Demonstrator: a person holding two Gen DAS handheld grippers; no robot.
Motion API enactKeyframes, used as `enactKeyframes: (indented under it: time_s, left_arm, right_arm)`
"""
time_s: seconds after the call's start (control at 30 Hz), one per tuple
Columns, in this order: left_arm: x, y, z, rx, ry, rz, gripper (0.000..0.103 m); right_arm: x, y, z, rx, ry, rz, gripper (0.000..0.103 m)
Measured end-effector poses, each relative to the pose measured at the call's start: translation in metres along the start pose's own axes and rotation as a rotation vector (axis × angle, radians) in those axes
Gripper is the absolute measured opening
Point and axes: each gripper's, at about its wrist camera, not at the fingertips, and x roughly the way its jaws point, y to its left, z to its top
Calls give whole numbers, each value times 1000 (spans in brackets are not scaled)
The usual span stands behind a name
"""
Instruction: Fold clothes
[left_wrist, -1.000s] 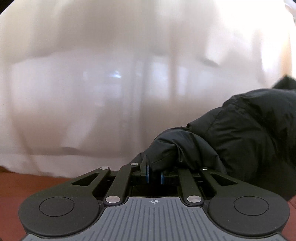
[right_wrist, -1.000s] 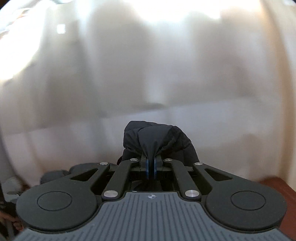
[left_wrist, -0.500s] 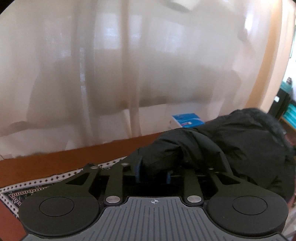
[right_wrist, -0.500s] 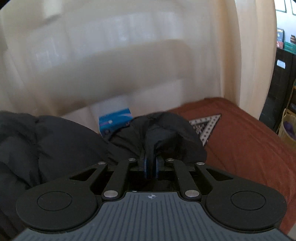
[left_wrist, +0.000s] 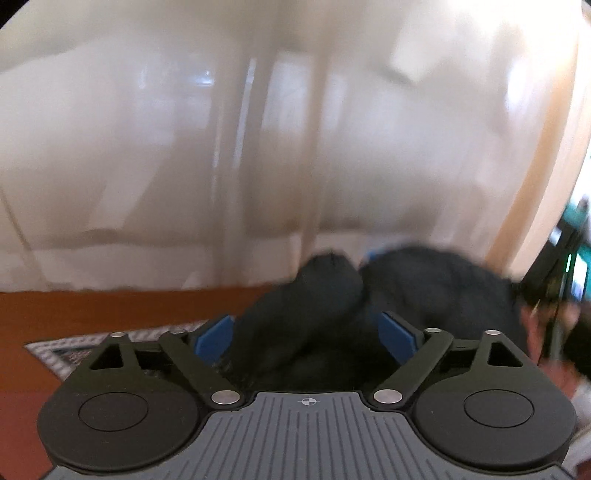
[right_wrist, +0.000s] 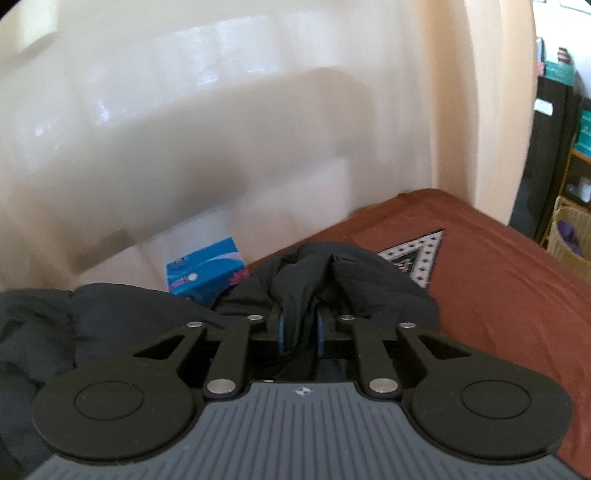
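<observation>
Two grippers: both over a black puffy jacket (right_wrist: 122, 317) lying on a rust-red bedcover (right_wrist: 498, 280).
Left gripper (left_wrist: 306, 328): jaws spreading wide, blue pads (left_wrist: 397, 330) clear of the cloth; a roll of jacket lies loose between them, released.
Right gripper (right_wrist: 300, 330): jaws starting to part, a narrow fold of jacket between its blue pads, which touch it on both sides.
Jacket: heaped near the bed's far edge, before a pale curtain (right_wrist: 221, 129).
Blue box (right_wrist: 205, 271): just behind the jacket.
Patterned cloth (right_wrist: 417, 256): right of the jacket.
</observation>
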Motion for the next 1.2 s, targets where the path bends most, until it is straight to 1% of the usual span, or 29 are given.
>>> enactKeyframes:
  time_s: [0.03, 0.07, 0.1, 0.13, 0.17, 0.2, 0.23, 0.33, 0.37, 0.47, 0.5, 0.57, 0.63, 0.67, 0.73, 0.8, 0.83, 0.87, 0.9, 0.93, 0.97, 1.07, 1.13, 1.2]
  left_arm:
    - [1, -1, -14, 9, 29, 15, 95]
    - [6, -1, -30, -6, 65, 18, 95]
    - [12, 0, -47, -37, 105, 10, 95]
    - [20, 1, -65, -84, 158, 0, 95]
    - [29, 1, -81, -133, 211, -6, 95]
    - [38, 1, -95, -173, 251, -5, 95]
    - [44, -1, -109, -205, 282, 4, 94]
    - [57, -9, -132, -264, 317, 54, 94]
    - [60, -10, -136, -290, 320, 53, 94]
    - [63, -15, -139, -356, 313, 0, 94]
    - [66, -17, -140, -362, 316, -10, 94]
    - [74, -24, -143, -374, 337, -22, 94]
    - [77, -34, -150, -397, 362, -43, 94]
    - [82, -37, -154, -412, 376, -57, 94]
    - [90, -43, -161, -427, 392, -75, 94]
    - [97, -50, -167, -434, 391, -85, 85]
    - [100, -52, -168, -434, 392, -90, 62]
    - [102, -54, -168, -433, 396, -99, 26]
    - [102, -55, -168, -432, 394, -112, 23]
    - [98, -55, -167, -424, 379, -123, 14]
    - [91, -55, -165, -407, 356, -126, 9]
    - [63, -48, -153, -365, 283, -133, 3]
    - [42, -37, -143, -348, 237, -130, 3]
    - [24, -24, -131, -325, 200, -123, 2]
  right_arm:
    - [-2, 1, 2, 7, -4, 16, 27]
    - [-7, 3, 3, 9, -19, 28, 38]
    - [-13, 4, 4, 11, -35, 39, 53]
    - [-19, 6, 5, 7, -56, 44, 61]
    - [-29, 7, 4, -16, -94, 33, 72]
    - [-41, 9, 3, -44, -134, 15, 75]
    - [-53, 10, 1, -73, -172, 3, 75]
    - [-97, 13, -10, -169, -257, 32, 75]
    - [-113, 14, -15, -205, -280, 47, 77]
    - [-159, 18, -43, -304, -311, 132, 84]
    - [-173, 19, -53, -334, -309, 166, 85]
    - [-195, 20, -76, -380, -256, 252, 85]
    - [-208, 22, -102, -410, -168, 340, 85]
    - [-211, 24, -117, -438, -108, 383, 85]
    - [-214, 29, -145, -495, -9, 431, 85]
    - [-215, 33, -169, -543, 49, 449, 85]
    - [-215, 34, -179, -559, 75, 455, 85]
    - [-214, 34, -184, -552, 91, 457, 85]
    - [-213, 33, -187, -534, 102, 458, 85]
    - [-213, 32, -189, -516, 112, 457, 85]
    - [-213, 31, -190, -500, 116, 451, 85]
    - [-216, 29, -189, -467, 111, 431, 85]
    - [-219, 27, -189, -455, 117, 434, 85]
    - [-218, 26, -190, -438, 139, 457, 85]
